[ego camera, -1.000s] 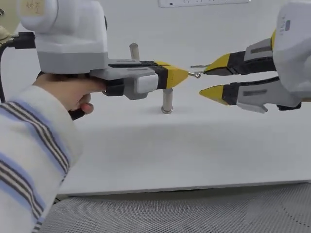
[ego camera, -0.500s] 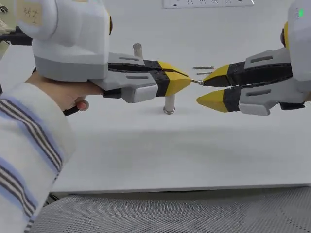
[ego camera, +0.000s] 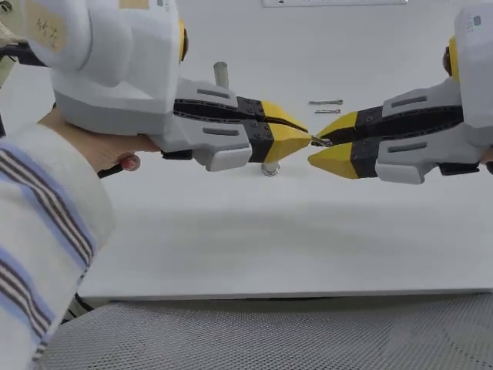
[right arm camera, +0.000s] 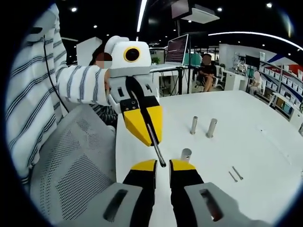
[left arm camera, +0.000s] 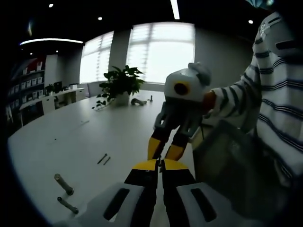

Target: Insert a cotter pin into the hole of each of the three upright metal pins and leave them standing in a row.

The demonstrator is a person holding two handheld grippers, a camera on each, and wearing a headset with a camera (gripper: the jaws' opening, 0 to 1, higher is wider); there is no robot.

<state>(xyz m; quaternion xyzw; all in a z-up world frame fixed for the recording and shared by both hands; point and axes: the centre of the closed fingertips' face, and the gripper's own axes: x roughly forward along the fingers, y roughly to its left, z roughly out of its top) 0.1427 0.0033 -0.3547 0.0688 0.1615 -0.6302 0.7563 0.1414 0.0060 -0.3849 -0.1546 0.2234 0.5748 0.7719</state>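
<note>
In the head view my left gripper (ego camera: 306, 137) comes in from the left, shut on a thin cotter pin (ego camera: 320, 142) whose end sticks out past its yellow tips. My right gripper (ego camera: 320, 146) faces it from the right, open, with its jaws above and below that end. In the right gripper view the cotter pin (right arm camera: 155, 144) runs from the left gripper (right arm camera: 143, 124) down into the gap of my right gripper (right arm camera: 163, 165). Three metal pins (right arm camera: 186, 154) (right arm camera: 193, 125) (right arm camera: 211, 127) stand upright on the white table behind. My left gripper (left arm camera: 161, 163) points at the right gripper (left arm camera: 164, 152).
Two spare cotter pins (ego camera: 325, 102) lie on the white table (ego camera: 254, 231) beyond the grippers, also loose cotter pins (right arm camera: 234, 174). One metal pin (ego camera: 221, 73) stands at the back, another (ego camera: 269, 168) just behind the left gripper. A mesh chair (ego camera: 269, 335) sits at the table's near edge.
The two grippers have closed in on each other. The cotter pin's end, earlier beside the right gripper's upper jaw, now lies between its jaws. Both sit slightly lower in view.
</note>
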